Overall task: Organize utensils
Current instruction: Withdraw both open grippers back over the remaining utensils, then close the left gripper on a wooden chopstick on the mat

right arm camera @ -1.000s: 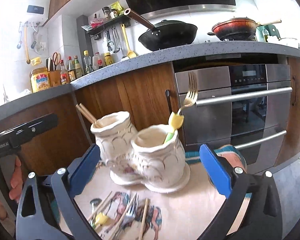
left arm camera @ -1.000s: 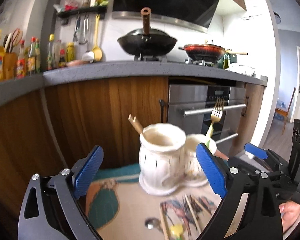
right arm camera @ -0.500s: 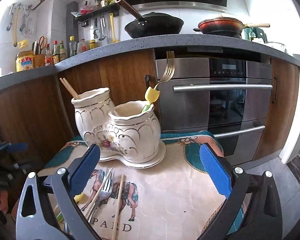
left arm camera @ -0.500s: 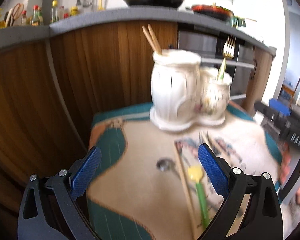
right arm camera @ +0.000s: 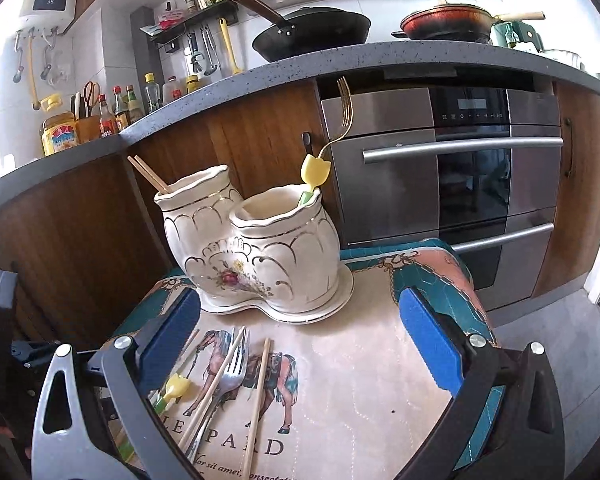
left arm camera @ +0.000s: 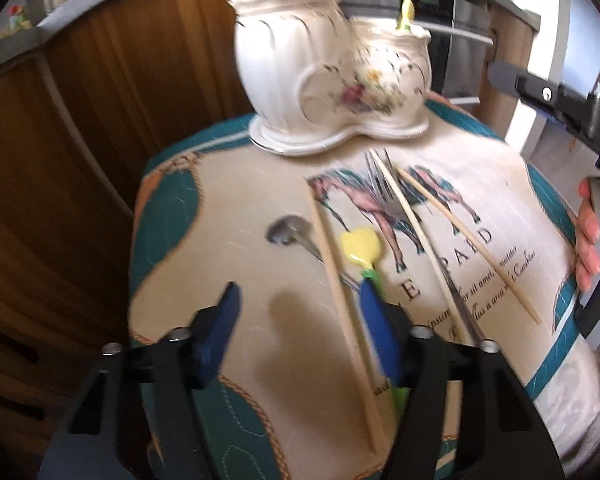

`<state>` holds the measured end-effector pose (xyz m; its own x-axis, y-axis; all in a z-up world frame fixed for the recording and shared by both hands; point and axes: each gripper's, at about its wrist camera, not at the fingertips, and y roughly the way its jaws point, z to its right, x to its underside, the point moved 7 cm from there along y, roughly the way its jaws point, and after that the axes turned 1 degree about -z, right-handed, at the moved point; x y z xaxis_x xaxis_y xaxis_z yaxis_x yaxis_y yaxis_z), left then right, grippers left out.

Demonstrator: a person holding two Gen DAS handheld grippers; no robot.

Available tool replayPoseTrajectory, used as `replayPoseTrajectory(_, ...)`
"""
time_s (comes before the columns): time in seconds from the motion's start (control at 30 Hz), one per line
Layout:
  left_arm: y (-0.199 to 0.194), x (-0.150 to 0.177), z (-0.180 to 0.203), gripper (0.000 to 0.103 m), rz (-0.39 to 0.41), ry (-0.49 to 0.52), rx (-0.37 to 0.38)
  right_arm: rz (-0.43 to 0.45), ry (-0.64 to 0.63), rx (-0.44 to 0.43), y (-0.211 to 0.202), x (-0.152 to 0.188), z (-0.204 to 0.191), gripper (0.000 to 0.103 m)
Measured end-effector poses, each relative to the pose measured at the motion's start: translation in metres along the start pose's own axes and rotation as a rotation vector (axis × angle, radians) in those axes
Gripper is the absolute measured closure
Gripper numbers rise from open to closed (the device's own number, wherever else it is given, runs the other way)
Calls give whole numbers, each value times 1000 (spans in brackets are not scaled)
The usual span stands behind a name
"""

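The left gripper (left arm camera: 298,300) hangs low over the near-left part of the printed cloth (left arm camera: 228,208), and its jaws are closing. Between the blue pads lies one wooden chopstick (left arm camera: 336,280), but the pads do not press on it; the right pad stands over the green handle of the tulip spoon (left arm camera: 360,248). Just beside these, toward the middle of the cloth, lie a silver fork (left arm camera: 396,208) and two more chopsticks (left arm camera: 468,244), crossing one another.

The right gripper (right arm camera: 300,320) is released, its jaws wide apart with nothing between them, above the near edge of the cloth.

At the far edge of the cloth stands the white double holder (right arm camera: 256,248). Its left cup holds a pair of chopsticks (right arm camera: 148,174), its right cup a gold fork (right arm camera: 344,108) with a yellow tulip.
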<state>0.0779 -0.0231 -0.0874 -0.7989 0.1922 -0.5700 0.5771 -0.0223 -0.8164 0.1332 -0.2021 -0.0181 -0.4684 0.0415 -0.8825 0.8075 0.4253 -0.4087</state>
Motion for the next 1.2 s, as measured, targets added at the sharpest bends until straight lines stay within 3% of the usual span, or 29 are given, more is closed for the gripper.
replayPoseTrajectory(0.1, 4, -1, 7, 63, -36, 21, 15, -1, -8, 1, 0, 0, -2, 4)
replayPoseTrajectory(0.4, 16, -8, 12, 77, -111, 51, 72, -10, -17, -1, 1, 2, -2, 4)
replayPoseTrajectory(0.57, 19, -14, 6, 79, -142, 33, 109, -13, -23, -5, 1, 3, -3, 4)
replayPoseTrajectory(0.83, 21, -7, 5, 80, -176, 68, 101, -24, -36, -8, 3, 5, -6, 4)
replayPoseTrajectory(1.0, 25, -12, 4, 96, -156, 49, 85, -37, -42, -31, 3, 6, -11, 4)
replayPoseTrajectory(1.1, 24, -12, -5, 96, -124, -5, 99, -76, -19, -58, 3, 11, -14, 4)
replayPoseTrajectory(1.2, 9, -16, -15, 96, -10, -56, 94, -158, 22, -102, 7, 19, -20, 4)
